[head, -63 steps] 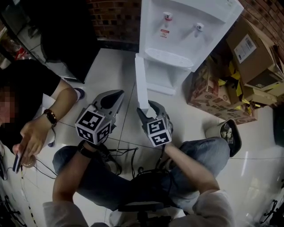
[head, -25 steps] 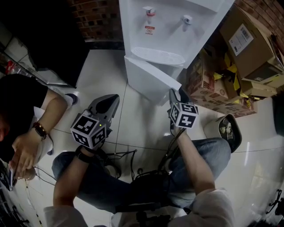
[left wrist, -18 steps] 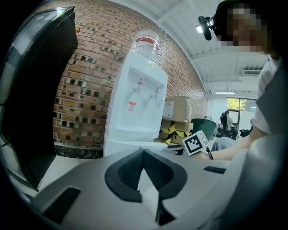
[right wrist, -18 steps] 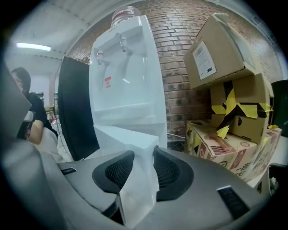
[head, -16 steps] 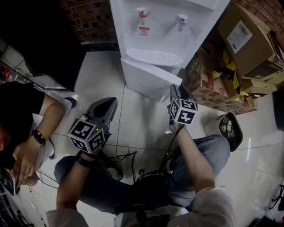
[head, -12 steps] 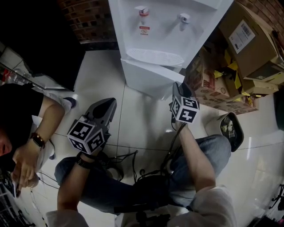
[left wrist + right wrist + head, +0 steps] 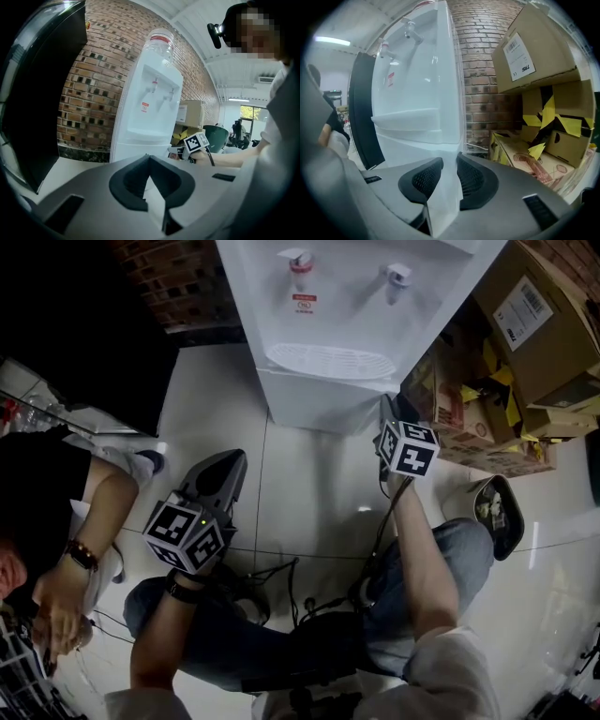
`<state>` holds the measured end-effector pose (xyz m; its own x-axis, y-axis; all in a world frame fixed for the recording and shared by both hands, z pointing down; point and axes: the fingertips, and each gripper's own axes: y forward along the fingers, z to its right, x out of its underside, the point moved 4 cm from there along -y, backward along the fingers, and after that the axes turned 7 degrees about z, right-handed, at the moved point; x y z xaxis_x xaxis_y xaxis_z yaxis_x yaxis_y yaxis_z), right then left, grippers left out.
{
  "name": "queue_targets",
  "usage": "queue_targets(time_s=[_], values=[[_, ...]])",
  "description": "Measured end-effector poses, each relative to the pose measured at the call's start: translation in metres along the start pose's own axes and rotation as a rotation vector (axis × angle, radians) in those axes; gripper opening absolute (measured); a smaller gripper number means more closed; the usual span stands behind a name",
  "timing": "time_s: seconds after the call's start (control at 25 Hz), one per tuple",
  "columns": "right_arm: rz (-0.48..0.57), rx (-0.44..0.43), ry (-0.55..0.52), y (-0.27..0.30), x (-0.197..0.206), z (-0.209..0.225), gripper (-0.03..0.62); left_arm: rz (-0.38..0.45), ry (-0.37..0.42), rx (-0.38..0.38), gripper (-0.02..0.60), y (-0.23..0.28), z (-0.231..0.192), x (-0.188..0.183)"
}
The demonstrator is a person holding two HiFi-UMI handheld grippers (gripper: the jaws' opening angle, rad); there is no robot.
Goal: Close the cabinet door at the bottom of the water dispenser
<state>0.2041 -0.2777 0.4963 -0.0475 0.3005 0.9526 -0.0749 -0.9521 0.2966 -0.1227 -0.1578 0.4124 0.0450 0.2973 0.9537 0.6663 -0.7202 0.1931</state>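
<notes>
The white water dispenser stands at the top of the head view. Its bottom cabinet door lies about flush with the front. My right gripper is at the door's right lower corner. In the right gripper view the door's white edge runs between the closing jaws of the right gripper, and the pads bear on both sides of it. My left gripper hovers over the floor tiles left of the dispenser, shut and empty. From the left gripper the dispenser is seen ahead.
Stacked cardboard boxes crowd the dispenser's right side, with a printed carton low down. A small bin sits by my right knee. Another person crouches at the left. Cables trail on the floor. A brick wall is behind.
The door has swung from standing out toward me to flat against the dispenser. My right gripper went right and toward the dispenser with it. The left gripper shifted only a little.
</notes>
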Motion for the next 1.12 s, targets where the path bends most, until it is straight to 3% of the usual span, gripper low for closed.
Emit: queue_targets(time_s=[0.16,0.36,0.4,0.48,0.56,0.84,1.0,1.12], values=[[0.022,-0.017,0.054,0.013,-0.004,0.007,0.125,-0.002,-0.012,-0.014,0.014,-0.003,-0.006,0.002],[0.023,0.024,0.032,0.005,-0.006,0.007,0.111,0.013,-0.021,-0.022,0.014,-0.008,-0.002,-0.006],[0.031,0.025,0.043,0.000,-0.007,0.002,0.021,0.016,-0.017,-0.019,0.014,-0.009,0.000,-0.008],[0.049,-0.022,0.050,-0.014,-0.012,-0.019,0.020,0.020,-0.003,-0.010,0.014,-0.014,0.007,-0.013],[0.076,-0.086,-0.008,-0.032,-0.019,-0.047,0.021,0.023,0.009,-0.001,0.014,-0.021,0.015,-0.018],[0.217,-0.208,-0.439,-0.132,-0.047,-0.112,0.020,0.019,0.075,0.014,0.014,-0.040,0.040,-0.020],[0.243,-0.267,-0.506,-0.186,-0.059,-0.109,0.018,0.014,0.091,-0.027,0.014,-0.056,0.043,-0.021],[0.230,-0.254,-0.460,-0.227,-0.075,-0.118,0.018,0.004,0.094,-0.013,0.014,-0.087,0.045,-0.035]])
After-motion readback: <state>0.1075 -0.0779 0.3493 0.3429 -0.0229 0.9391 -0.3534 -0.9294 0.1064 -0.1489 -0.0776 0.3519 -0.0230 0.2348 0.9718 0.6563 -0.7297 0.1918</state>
